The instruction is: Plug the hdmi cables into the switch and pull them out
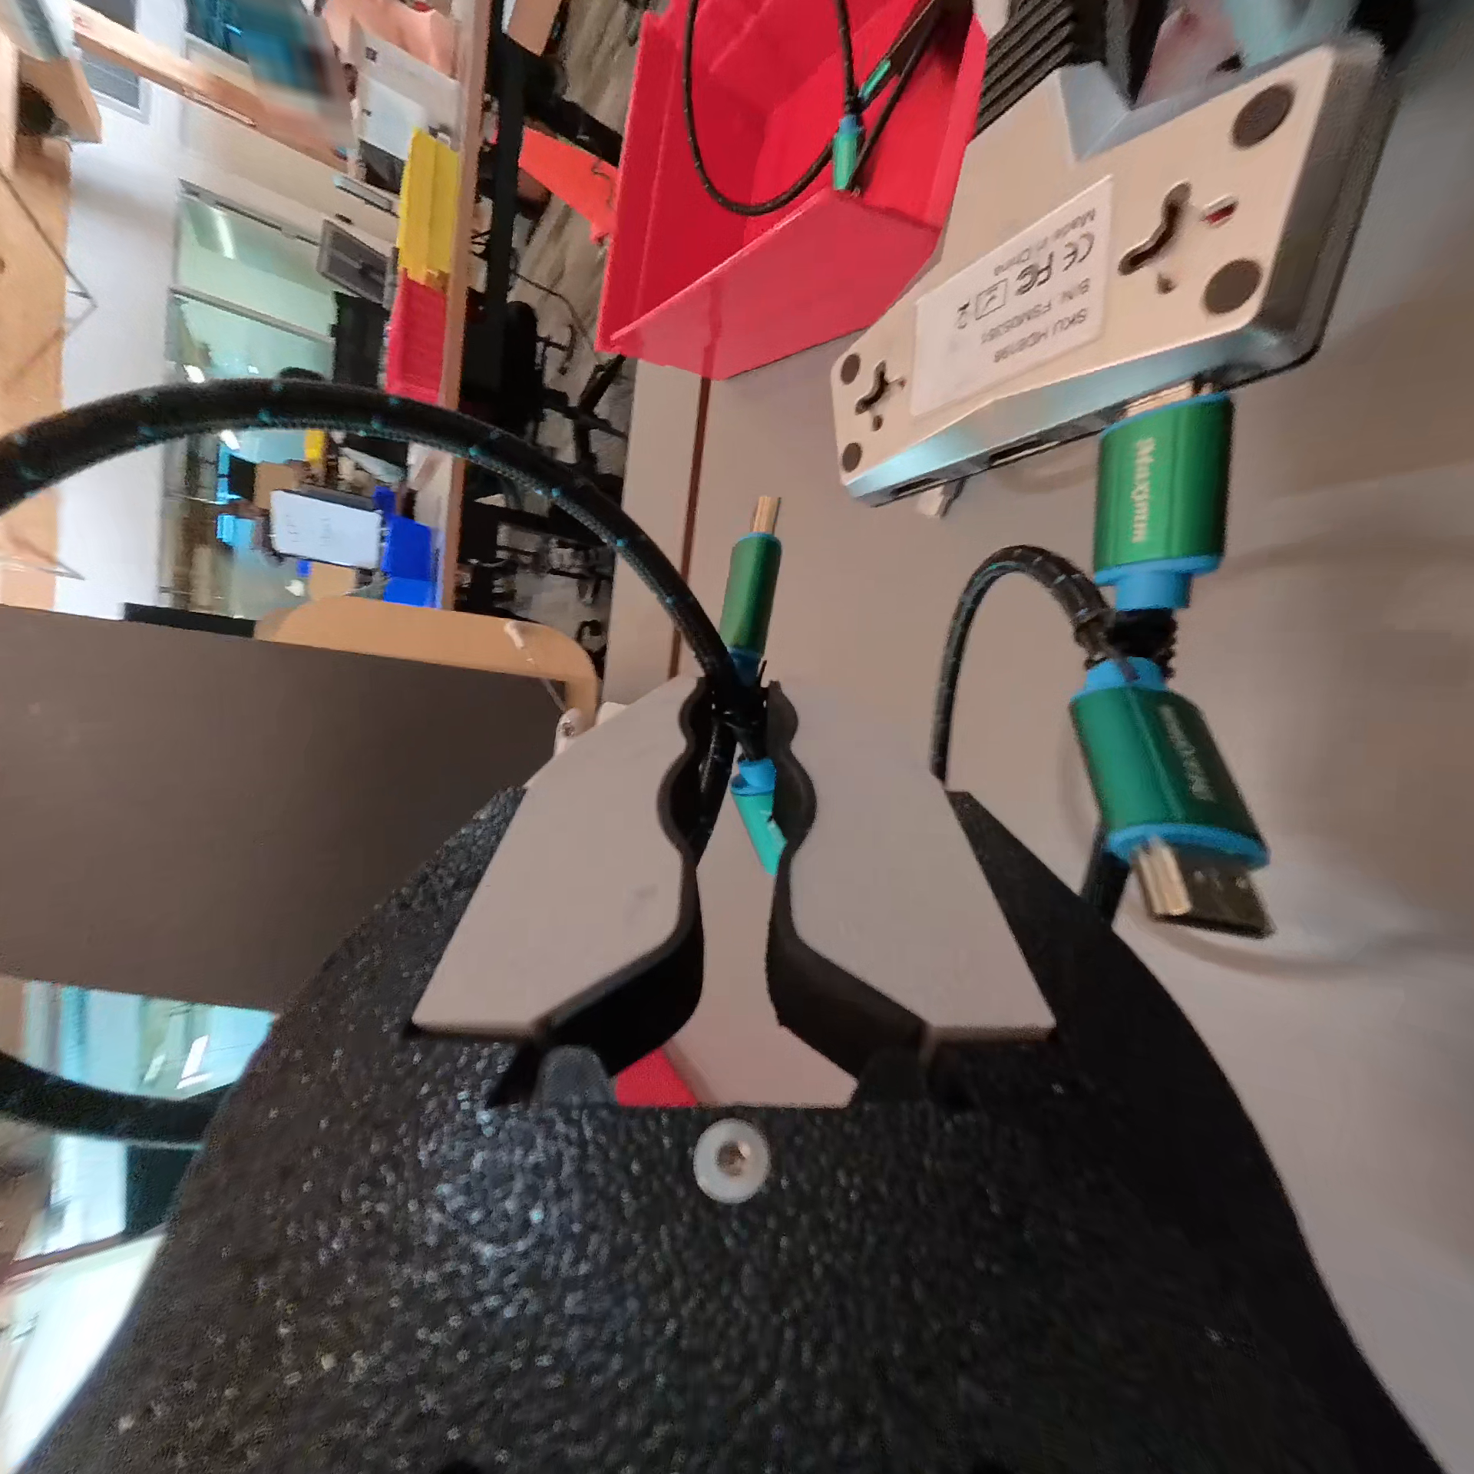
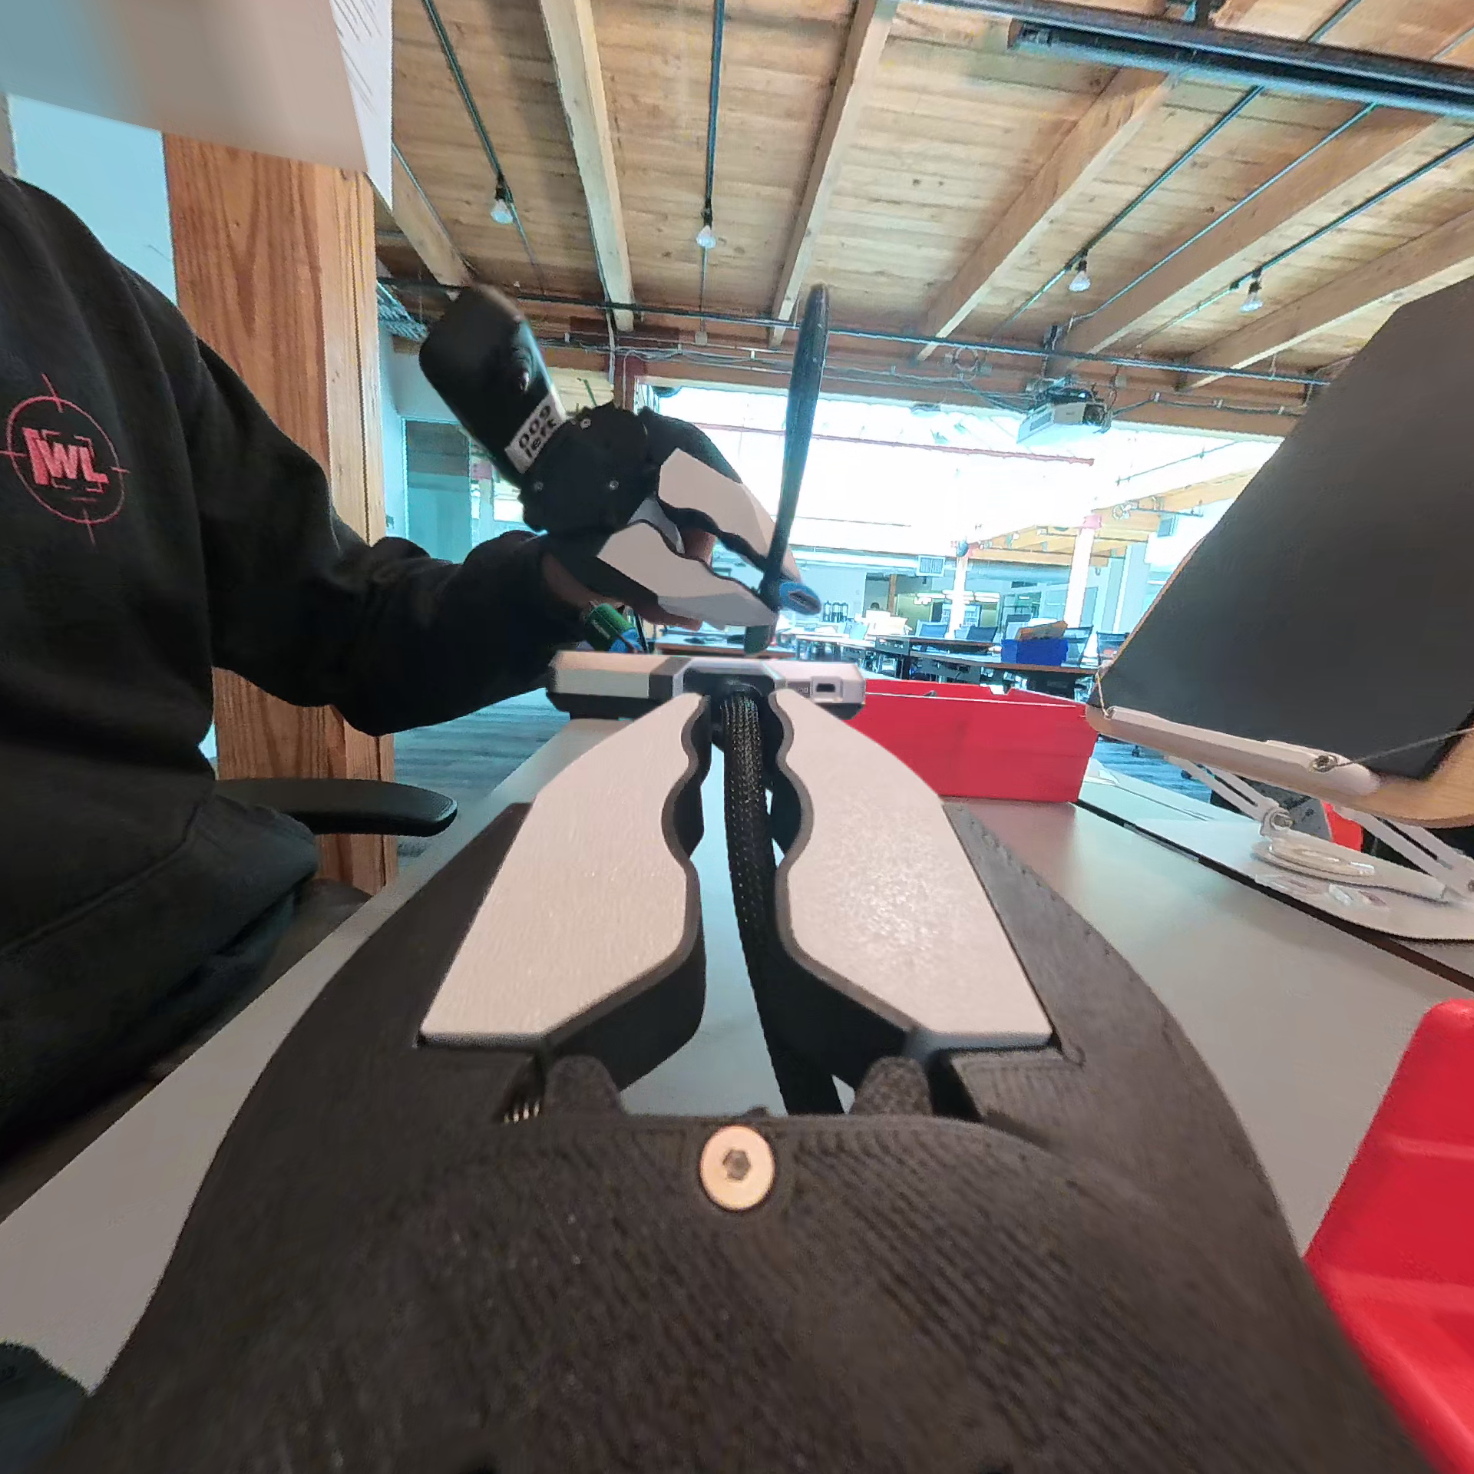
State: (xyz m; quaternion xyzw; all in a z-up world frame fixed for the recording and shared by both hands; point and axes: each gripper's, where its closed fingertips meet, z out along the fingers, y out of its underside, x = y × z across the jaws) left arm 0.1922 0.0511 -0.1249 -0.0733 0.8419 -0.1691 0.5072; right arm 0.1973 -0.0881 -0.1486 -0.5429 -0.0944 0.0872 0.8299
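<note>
The silver switch (image 1: 1117, 263) lies on the grey table with its labelled underside toward the left wrist camera. One green HDMI plug (image 1: 1160, 486) sits in a port, and that cable's other green plug (image 1: 1164, 798) hangs loose. My left gripper (image 1: 738, 702) is shut on a black braided HDMI cable (image 1: 478, 447) just behind its green plug (image 1: 750, 590), whose gold tip points at the switch a short way off. In the right wrist view the left gripper (image 2: 778, 590) hovers above the switch (image 2: 710, 682). My right gripper (image 2: 739, 706) is shut on a black braided cable (image 2: 746, 837) right at the switch.
A red bin (image 1: 766, 239) with another cable stands behind the switch; it also shows in the right wrist view (image 2: 973, 742). A second red bin (image 2: 1404, 1236) is at the near right. A tilted dark board on a stand (image 2: 1316, 558) is right. A person's black sleeve (image 2: 319, 606) is left.
</note>
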